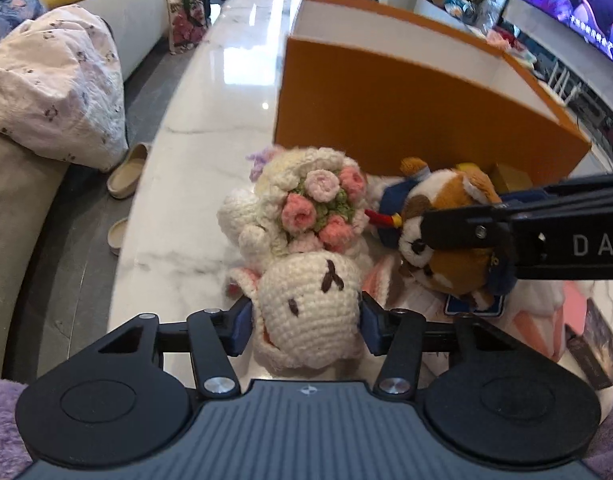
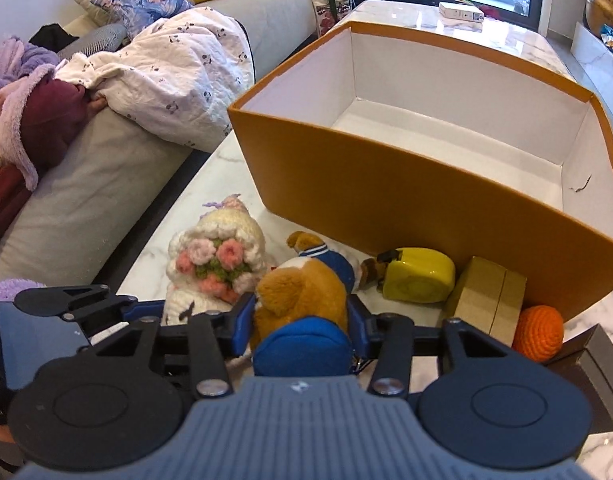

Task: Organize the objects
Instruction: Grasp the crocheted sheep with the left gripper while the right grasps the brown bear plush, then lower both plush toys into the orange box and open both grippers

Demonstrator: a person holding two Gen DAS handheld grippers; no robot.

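My left gripper (image 1: pixel 306 320) is shut on the head of a cream crochet bunny (image 1: pixel 306 308) that holds a pink flower bouquet. The bunny lies on the marble table (image 1: pixel 194 160) and also shows in the right wrist view (image 2: pixel 214 264). My right gripper (image 2: pixel 300 320) is shut on an orange plush dog (image 2: pixel 302 292) in blue clothes with a blue pouch; it shows in the left wrist view (image 1: pixel 446 216) with my right gripper's fingers (image 1: pixel 466 216) across it. An open orange box (image 2: pixel 386 192) with an empty white inside stands just behind both toys, also in the left wrist view (image 1: pixel 406 120).
A yellow tape measure (image 2: pixel 418 280), a small cardboard box (image 2: pixel 486 300), an orange crochet ball (image 2: pixel 538 332) and a dark box (image 2: pixel 586 368) lie against the orange box's front. A sofa with a blanket (image 2: pixel 166 80) runs along the table's left. Slippers (image 1: pixel 128 170) lie on the floor.
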